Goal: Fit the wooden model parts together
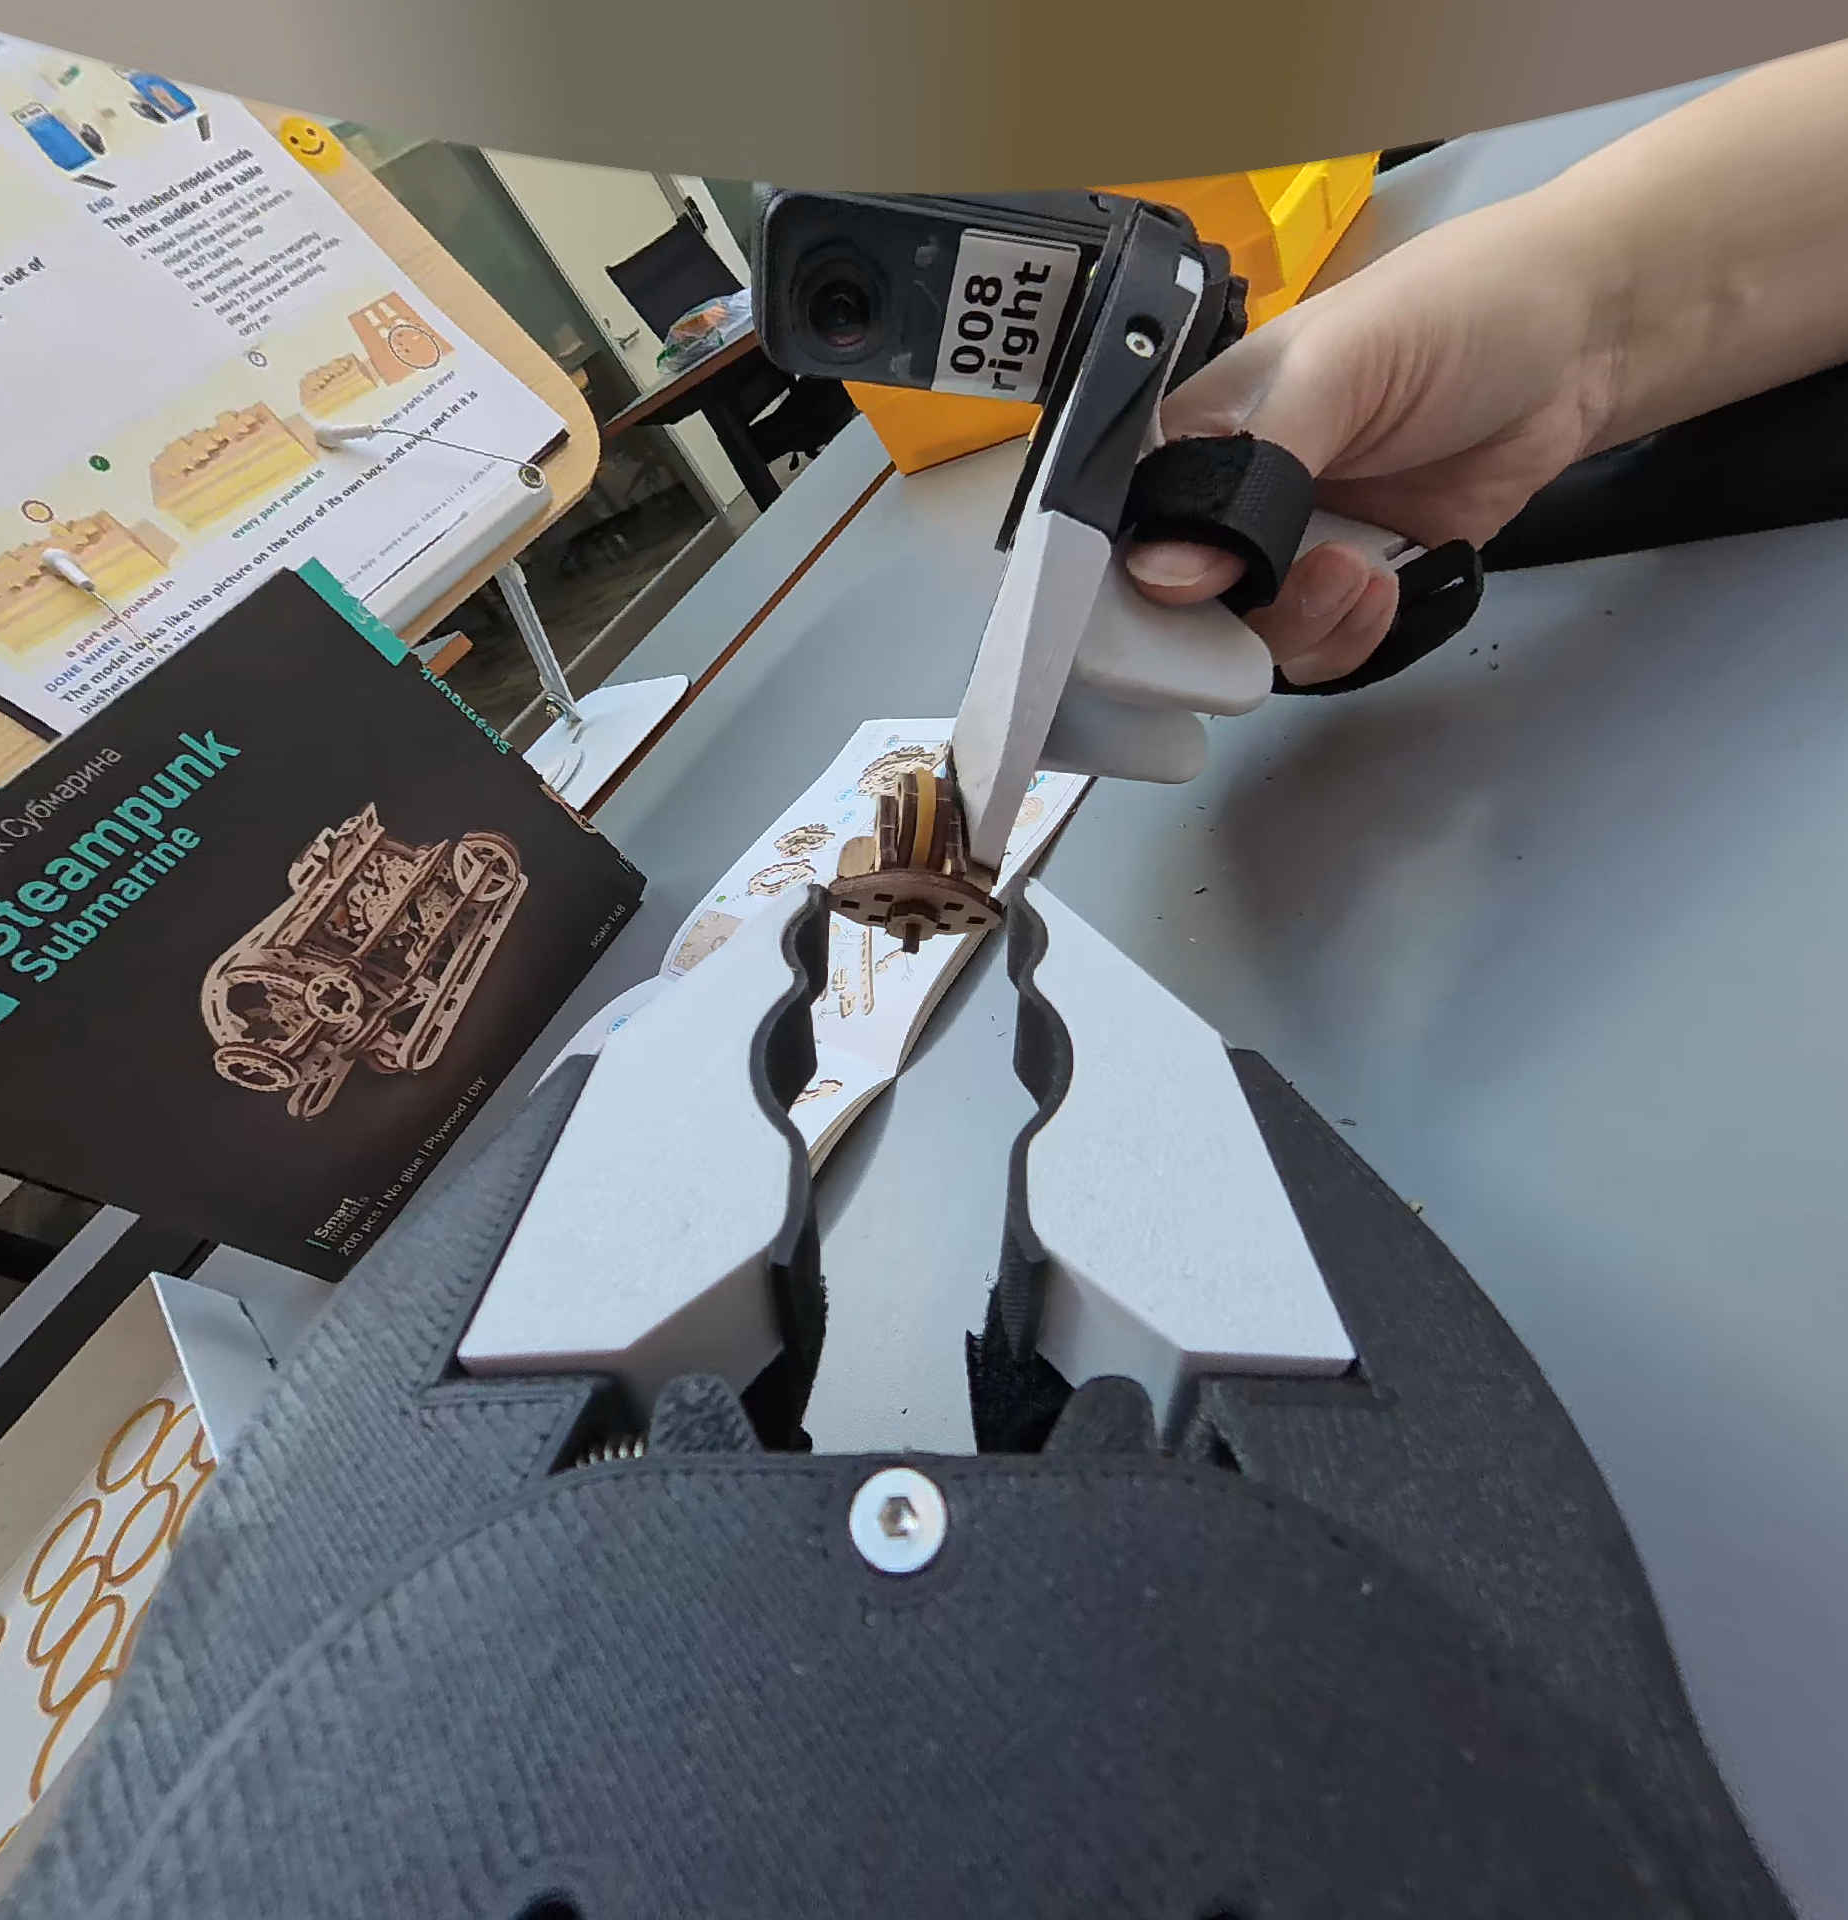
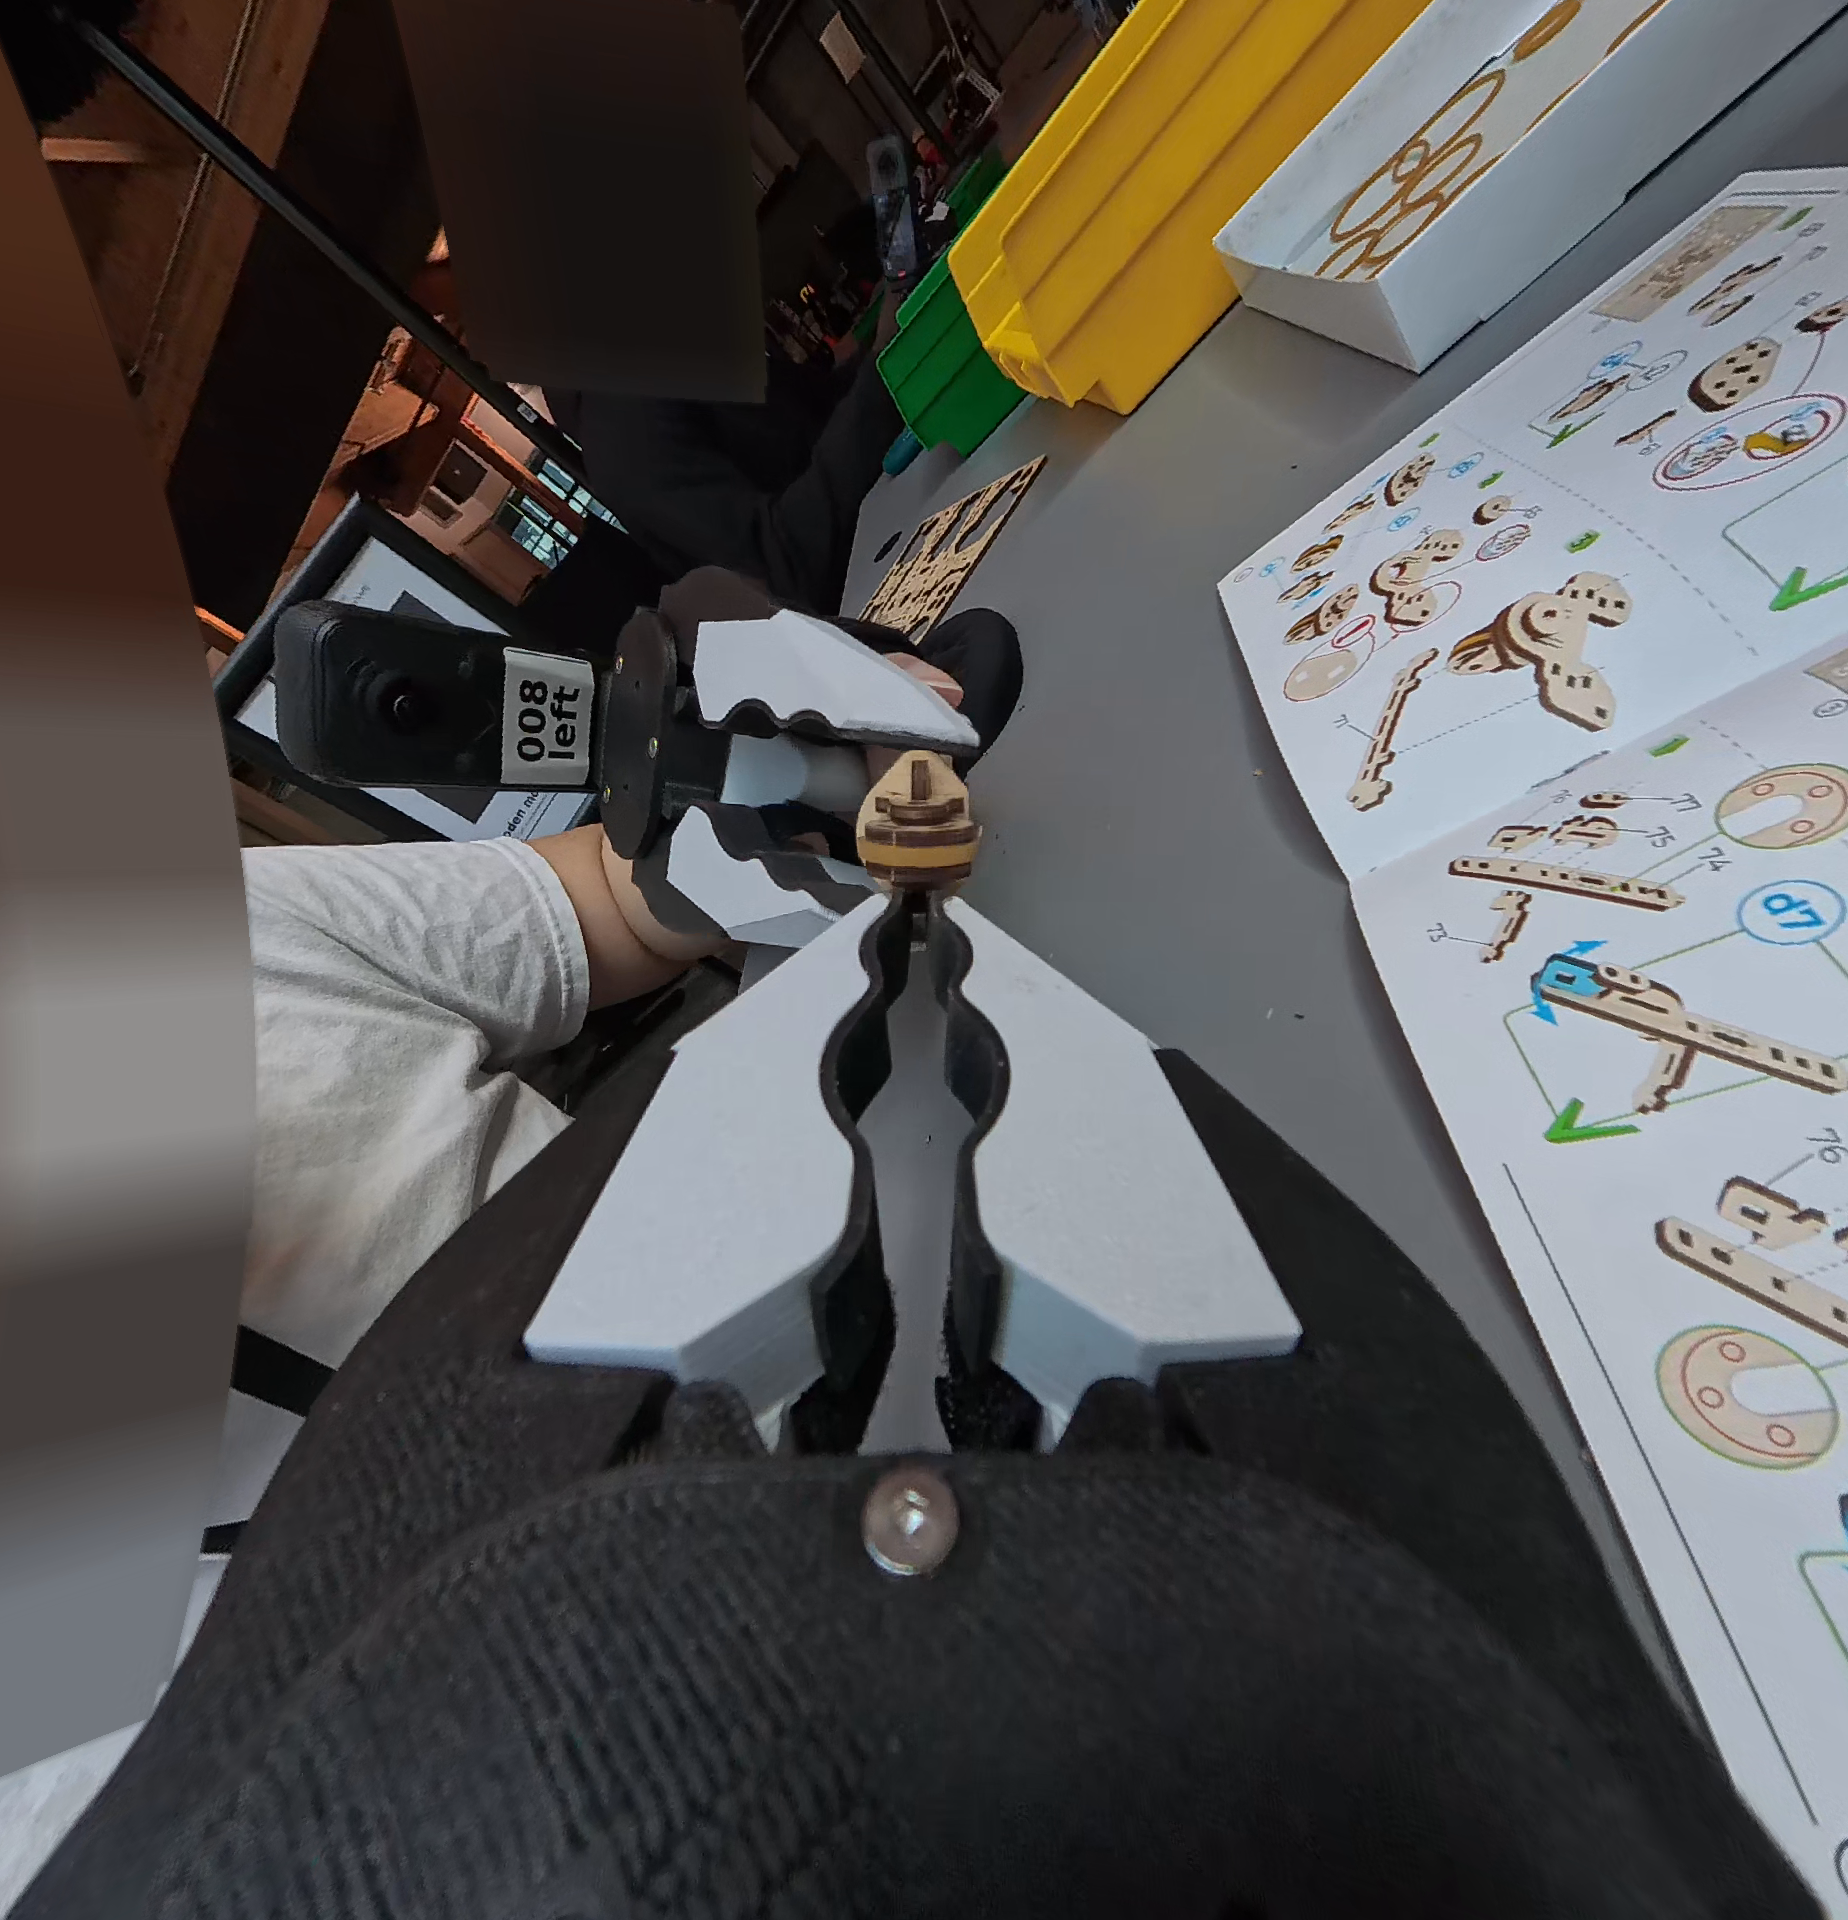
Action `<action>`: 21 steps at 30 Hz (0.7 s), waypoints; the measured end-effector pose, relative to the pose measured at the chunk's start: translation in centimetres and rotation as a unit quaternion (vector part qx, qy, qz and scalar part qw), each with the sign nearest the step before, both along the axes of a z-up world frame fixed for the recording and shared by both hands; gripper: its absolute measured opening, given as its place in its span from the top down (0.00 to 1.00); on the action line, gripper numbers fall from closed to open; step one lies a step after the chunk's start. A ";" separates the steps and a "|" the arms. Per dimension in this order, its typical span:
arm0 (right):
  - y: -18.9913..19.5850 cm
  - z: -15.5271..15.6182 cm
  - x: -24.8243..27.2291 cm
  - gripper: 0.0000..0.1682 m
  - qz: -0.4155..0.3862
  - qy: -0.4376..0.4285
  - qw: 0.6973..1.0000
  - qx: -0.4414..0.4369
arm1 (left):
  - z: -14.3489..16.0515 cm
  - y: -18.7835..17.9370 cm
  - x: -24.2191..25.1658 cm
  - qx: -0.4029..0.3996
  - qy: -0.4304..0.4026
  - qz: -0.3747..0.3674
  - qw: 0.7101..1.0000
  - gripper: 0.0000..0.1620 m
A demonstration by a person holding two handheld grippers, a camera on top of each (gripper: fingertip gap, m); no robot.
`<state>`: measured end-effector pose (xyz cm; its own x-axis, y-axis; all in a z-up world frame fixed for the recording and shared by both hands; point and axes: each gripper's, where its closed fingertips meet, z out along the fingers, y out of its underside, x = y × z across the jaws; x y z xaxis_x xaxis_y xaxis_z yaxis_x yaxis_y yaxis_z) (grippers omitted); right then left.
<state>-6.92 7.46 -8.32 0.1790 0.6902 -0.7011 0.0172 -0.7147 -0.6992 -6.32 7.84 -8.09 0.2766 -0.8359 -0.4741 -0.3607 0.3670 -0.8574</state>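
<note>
A small wooden assembly (image 1: pixel 915 836) of stacked discs on a peg is held above the grey table (image 1: pixel 1522 987). My left gripper (image 1: pixel 915 909) has its fingertips set wide on the two edges of the assembly's bottom disc. My right gripper (image 1: pixel 977 831) comes down from above and pinches the upper discs. In the right wrist view the right gripper (image 2: pixel 912 909) is nearly closed on a thin edge of the assembly (image 2: pixel 915 831). The left gripper (image 2: pixel 925 816) reaches in from the left, one finger above and one below the assembly.
An open instruction booklet (image 2: pixel 1626 831) lies on the table under and to the right of the work. A black kit box (image 1: pixel 276 935) and an instruction sheet on a stand (image 1: pixel 224 364) stand at the left. Yellow bins (image 2: pixel 1159 208), a green bin (image 2: pixel 941 364), a white box of ring parts (image 2: pixel 1471 187) and a cut wood sheet (image 2: pixel 951 540) sit farther back. Only a small space, under 4 cm, lies between the two pairs of fingers.
</note>
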 end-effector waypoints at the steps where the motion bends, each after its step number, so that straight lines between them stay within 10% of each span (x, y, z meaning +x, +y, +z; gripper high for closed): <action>1: 0.0 0.0 0.0 1.00 0.001 0.001 1.000 -0.001 | -0.1 0.0 0.0 0.004 0.003 0.001 1.000 0.80; 21: 0.0 0.2 -0.1 0.99 -0.003 -0.011 0.999 0.034 | -0.2 0.1 -0.1 -0.007 0.009 0.005 1.000 0.81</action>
<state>-7.04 7.41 -8.08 0.1984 0.7353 -0.6481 0.0291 -0.6654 -0.7459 -6.41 7.92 -8.33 0.2755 -0.8402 -0.4671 -0.3799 0.3512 -0.8557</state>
